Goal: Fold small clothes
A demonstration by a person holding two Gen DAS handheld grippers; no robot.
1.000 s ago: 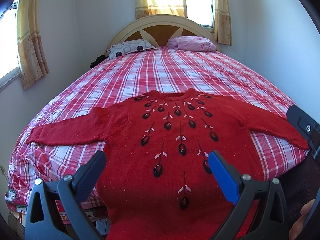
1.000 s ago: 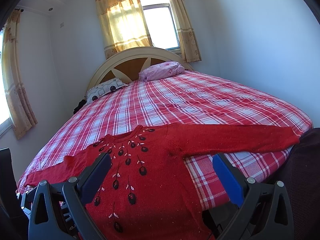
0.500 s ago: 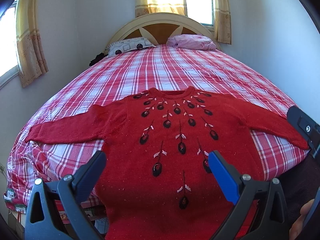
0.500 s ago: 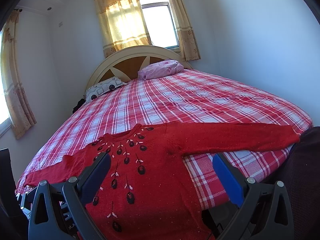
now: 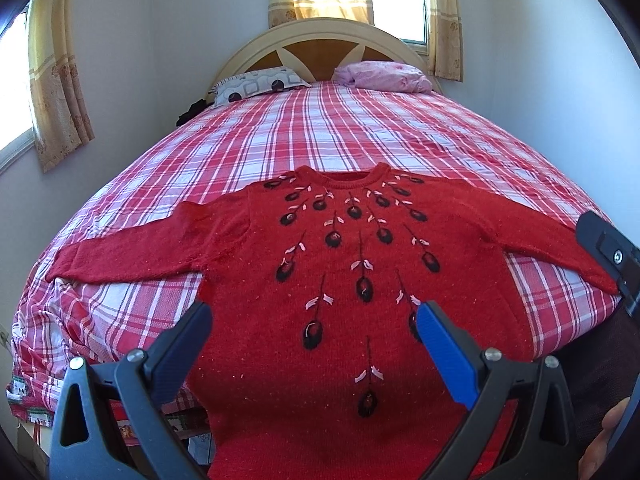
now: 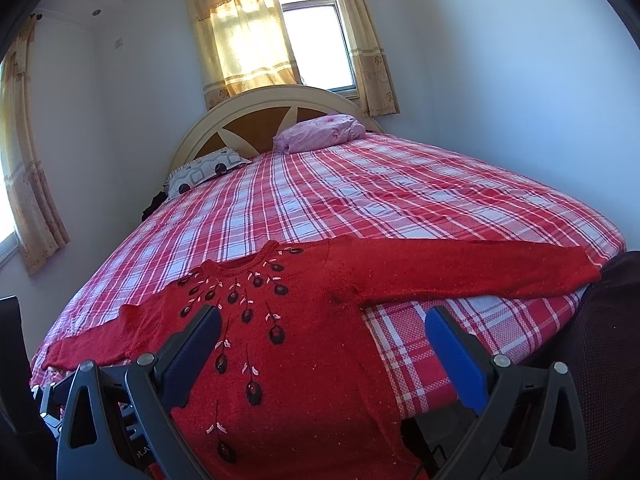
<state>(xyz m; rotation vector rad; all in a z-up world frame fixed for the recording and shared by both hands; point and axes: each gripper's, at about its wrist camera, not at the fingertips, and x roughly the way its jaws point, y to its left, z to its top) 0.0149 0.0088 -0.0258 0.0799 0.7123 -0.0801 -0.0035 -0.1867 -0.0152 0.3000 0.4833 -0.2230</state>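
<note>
While both grippers gape, sweater point(image 5: 360, 288) lies flat.

the sweater point(image 5: 352, 280) lies flat on the bed point(image 5: 328, 136) at its near edge, sleeves spread to both sides, collar toward the headboard point(image 5: 320, 40). two pillows point(image 5: 260, 86) rest side by side before the headboard, windows point(image 6: 316, 44) behind it.

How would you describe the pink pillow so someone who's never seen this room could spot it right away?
Start at the big bed with the red and white checked cover and look to its far end, under the curved cream headboard. Two pillows lie there side by side; the pink pillow is the one on the right, nearer the window. Its neighbour is grey and white with dark round spots.
</note>
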